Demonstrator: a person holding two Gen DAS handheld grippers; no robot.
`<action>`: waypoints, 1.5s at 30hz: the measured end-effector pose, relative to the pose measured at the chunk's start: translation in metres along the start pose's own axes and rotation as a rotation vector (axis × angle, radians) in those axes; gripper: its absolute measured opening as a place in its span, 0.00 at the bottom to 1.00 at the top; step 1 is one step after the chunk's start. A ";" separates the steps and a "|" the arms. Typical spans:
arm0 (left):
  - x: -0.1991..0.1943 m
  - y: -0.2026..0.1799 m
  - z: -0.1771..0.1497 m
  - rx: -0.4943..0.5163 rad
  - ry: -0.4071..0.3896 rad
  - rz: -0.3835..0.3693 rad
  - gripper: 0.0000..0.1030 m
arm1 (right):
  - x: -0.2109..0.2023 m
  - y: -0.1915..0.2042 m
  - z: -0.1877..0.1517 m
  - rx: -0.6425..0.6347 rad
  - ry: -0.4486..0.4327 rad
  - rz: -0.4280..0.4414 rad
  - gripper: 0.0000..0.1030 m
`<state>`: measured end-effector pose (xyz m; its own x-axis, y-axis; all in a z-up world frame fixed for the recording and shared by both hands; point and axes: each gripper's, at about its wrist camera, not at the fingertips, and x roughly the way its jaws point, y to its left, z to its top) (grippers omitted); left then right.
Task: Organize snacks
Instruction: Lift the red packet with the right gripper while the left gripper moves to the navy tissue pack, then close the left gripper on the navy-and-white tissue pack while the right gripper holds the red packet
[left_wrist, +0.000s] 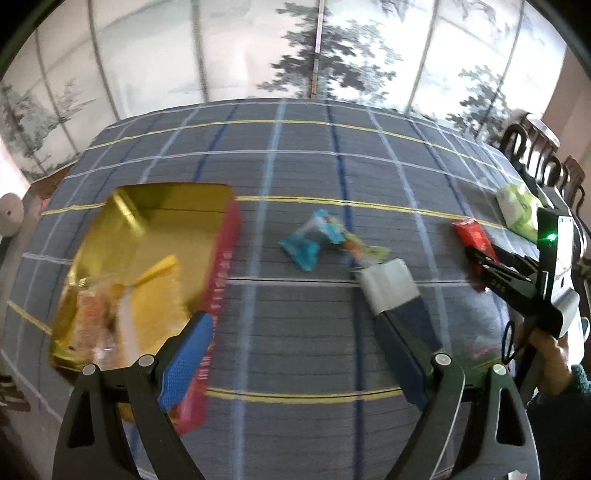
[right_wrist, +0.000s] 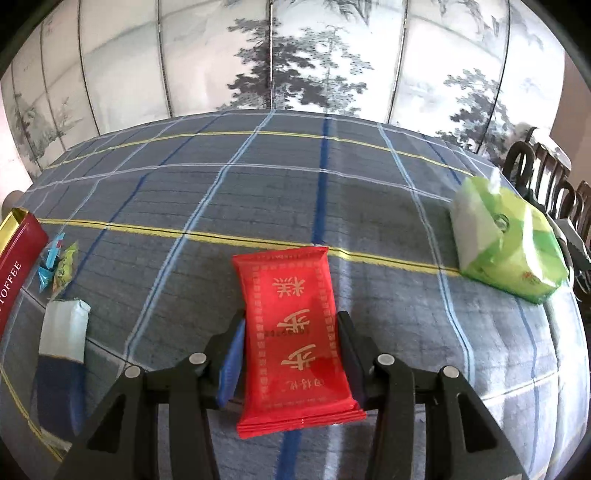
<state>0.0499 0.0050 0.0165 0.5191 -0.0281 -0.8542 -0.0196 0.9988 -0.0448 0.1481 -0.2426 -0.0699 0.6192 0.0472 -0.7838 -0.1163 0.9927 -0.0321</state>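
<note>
A red snack packet (right_wrist: 291, 332) with gold characters sits between the blue pads of my right gripper (right_wrist: 291, 321), which is shut on its long sides just above the tablecloth. The same packet (left_wrist: 471, 234) shows at the right of the left wrist view. My left gripper (left_wrist: 295, 299) hangs open and holds nothing, just right of an open red tin (left_wrist: 221, 258) with a gold inside, where several wrapped snacks lie. Small blue and green candies (left_wrist: 306, 247) rest on the cloth beyond its fingers. One white-tipped left finger (right_wrist: 64, 325) shows in the right wrist view.
A green tissue pack (right_wrist: 506, 240) lies at the table's right side, near dark wooden chairs (right_wrist: 546, 184). A blue-grey checked cloth (right_wrist: 258, 192) covers the table. A folding screen painted with trees stands behind it. A hand (left_wrist: 546, 354) grips the right tool.
</note>
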 end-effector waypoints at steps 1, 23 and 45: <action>0.003 -0.005 0.001 0.004 0.002 -0.001 0.86 | 0.000 -0.002 -0.001 -0.003 -0.002 -0.001 0.46; 0.067 -0.089 0.003 -0.008 0.136 -0.080 0.92 | -0.005 -0.014 -0.009 -0.005 -0.012 0.035 0.47; 0.089 -0.082 -0.006 -0.013 0.144 -0.003 0.72 | -0.004 -0.014 -0.008 -0.002 -0.012 0.037 0.48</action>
<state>0.0931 -0.0794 -0.0592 0.3911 -0.0372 -0.9196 -0.0295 0.9982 -0.0529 0.1411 -0.2573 -0.0713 0.6233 0.0853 -0.7773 -0.1413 0.9900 -0.0046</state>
